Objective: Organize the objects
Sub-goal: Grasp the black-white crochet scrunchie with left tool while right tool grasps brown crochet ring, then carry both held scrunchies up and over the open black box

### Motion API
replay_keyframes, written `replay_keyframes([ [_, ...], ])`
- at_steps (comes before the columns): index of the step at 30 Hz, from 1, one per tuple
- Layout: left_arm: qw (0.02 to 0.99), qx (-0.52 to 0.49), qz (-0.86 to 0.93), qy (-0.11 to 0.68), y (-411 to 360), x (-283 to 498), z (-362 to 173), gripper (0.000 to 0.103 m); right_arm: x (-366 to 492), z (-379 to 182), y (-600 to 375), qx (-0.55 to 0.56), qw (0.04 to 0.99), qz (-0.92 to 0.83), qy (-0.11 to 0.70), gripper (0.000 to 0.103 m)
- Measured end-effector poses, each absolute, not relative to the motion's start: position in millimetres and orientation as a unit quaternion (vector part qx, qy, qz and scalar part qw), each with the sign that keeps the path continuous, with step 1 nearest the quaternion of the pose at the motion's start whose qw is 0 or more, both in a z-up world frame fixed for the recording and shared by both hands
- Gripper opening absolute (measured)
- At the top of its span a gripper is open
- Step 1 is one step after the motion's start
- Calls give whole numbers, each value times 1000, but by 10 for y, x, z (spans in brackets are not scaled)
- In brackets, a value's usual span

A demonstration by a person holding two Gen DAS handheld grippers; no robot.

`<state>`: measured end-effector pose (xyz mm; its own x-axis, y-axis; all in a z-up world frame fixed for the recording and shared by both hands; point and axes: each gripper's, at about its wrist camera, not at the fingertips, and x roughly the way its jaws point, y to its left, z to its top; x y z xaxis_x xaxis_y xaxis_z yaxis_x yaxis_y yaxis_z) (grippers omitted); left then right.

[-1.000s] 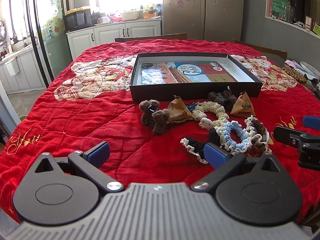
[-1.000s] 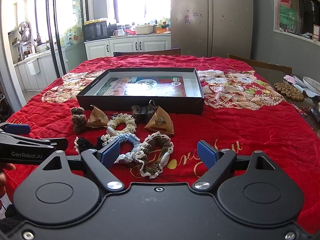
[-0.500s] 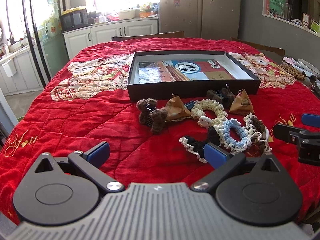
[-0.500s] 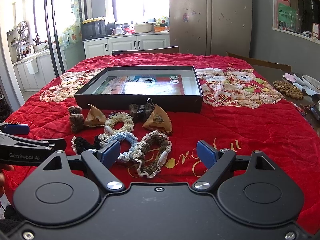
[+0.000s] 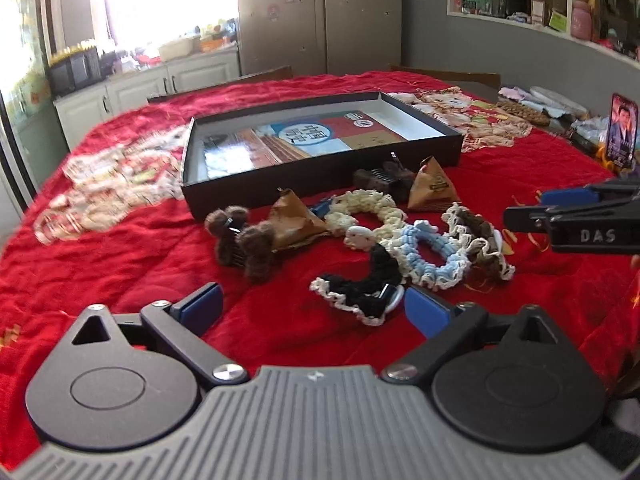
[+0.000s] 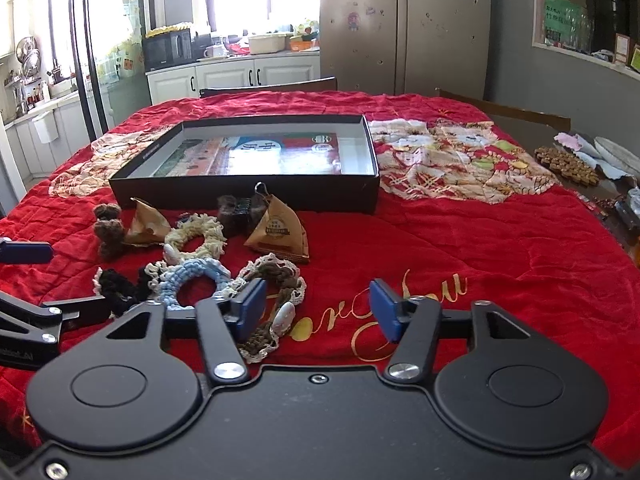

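A black shallow box (image 5: 320, 184) (image 6: 248, 196) lies on the red cloth. In front of it lie a brown furry clip (image 5: 240, 238) (image 6: 107, 226), two brown triangular packets (image 5: 294, 222) (image 6: 280, 230), a dark clip (image 5: 384, 178), and cream (image 5: 370, 206) (image 6: 198, 236), blue (image 5: 430, 254) (image 6: 188, 280), black (image 5: 366, 286) (image 6: 116, 284) and brown (image 5: 478, 240) (image 6: 276, 276) crocheted scrunchies. My left gripper (image 5: 312, 312) is open, just short of the black scrunchie. My right gripper (image 6: 316, 308) is open, its left finger over the brown scrunchie.
The red quilted cloth (image 6: 480, 248) covers the table. Wooden beads (image 6: 566, 162), plates and small items sit at the far right edge. Chair backs (image 6: 268, 84) stand behind the table. Kitchen cabinets and a fridge are beyond.
Both grippers have moved forward toward the scrunchies. The left view has swung to the right. The right gripper's jaws have narrowed somewhat.
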<state>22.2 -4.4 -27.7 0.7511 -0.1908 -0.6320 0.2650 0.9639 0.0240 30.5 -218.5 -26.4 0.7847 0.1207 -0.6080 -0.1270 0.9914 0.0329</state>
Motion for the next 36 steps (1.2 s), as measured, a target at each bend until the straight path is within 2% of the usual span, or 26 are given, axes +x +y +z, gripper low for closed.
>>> replay_keyframes([
  [8, 931, 17, -130, 340, 22, 306, -353, 81, 438, -417, -2105, -17, 939, 81, 335, 42],
  [10, 929, 9, -134, 345, 31, 323, -368, 74, 472, -458, -2079, -20, 937, 82, 338, 40],
  [15, 924, 1, -148, 354, 11, 353, -406, 68, 535, -522, -2084, -19, 935, 83, 344, 37],
  [18, 922, -7, -156, 356, 3, 372, -419, 55, 568, -551, -2065, -20, 932, 89, 349, 35],
  [21, 919, -23, -164, 359, 13, 390, -436, 45, 589, -578, -2032, -27, 931, 95, 352, 31],
  [25, 915, -41, -170, 363, 45, 408, -446, 24, 600, -591, -2024, -26, 932, 95, 349, 25],
  [28, 915, -47, -167, 365, 71, 409, -467, 17, 611, -588, -2051, -19, 932, 96, 349, 13],
  [36, 926, -38, -164, 337, 98, 339, -302, 14, 601, -470, -2127, -6, 938, 96, 332, 12],
])
